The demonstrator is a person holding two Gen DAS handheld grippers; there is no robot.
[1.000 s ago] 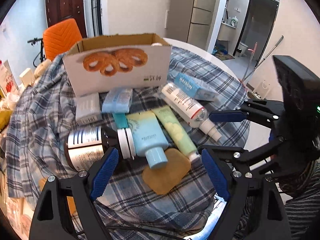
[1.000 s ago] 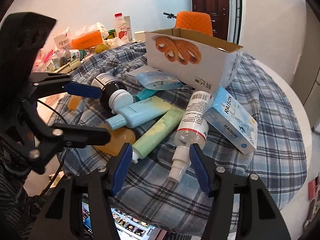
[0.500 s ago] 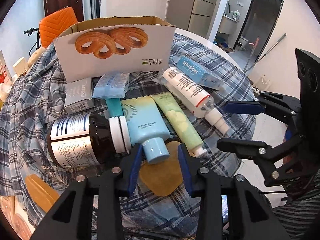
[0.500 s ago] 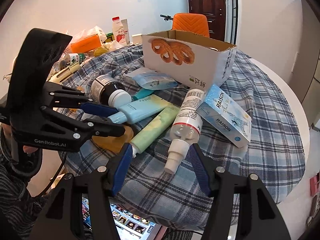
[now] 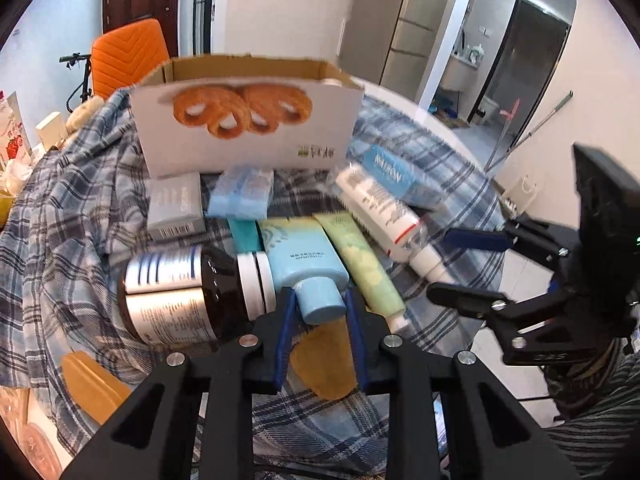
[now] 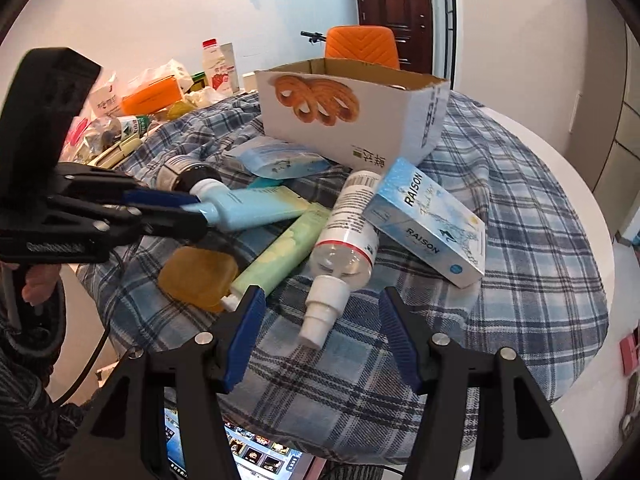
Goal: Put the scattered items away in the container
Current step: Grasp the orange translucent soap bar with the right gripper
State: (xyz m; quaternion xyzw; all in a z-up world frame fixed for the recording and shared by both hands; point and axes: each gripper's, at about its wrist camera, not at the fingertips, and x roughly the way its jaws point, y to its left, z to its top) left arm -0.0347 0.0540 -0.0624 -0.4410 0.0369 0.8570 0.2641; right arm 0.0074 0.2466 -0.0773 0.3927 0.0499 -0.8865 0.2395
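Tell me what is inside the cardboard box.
Only a small white rounded top shows above the far rim of the cardboard box, near its right end; what it is I cannot tell. The printed front wall hides the rest of the inside in both views.

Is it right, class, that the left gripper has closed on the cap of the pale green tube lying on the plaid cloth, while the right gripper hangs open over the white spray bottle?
Not quite. The left gripper has closed on the cap of the light blue tube, not the pale green tube beside it; the left wrist view shows this. The right gripper does hang open over the white spray bottle, on the plaid cloth.
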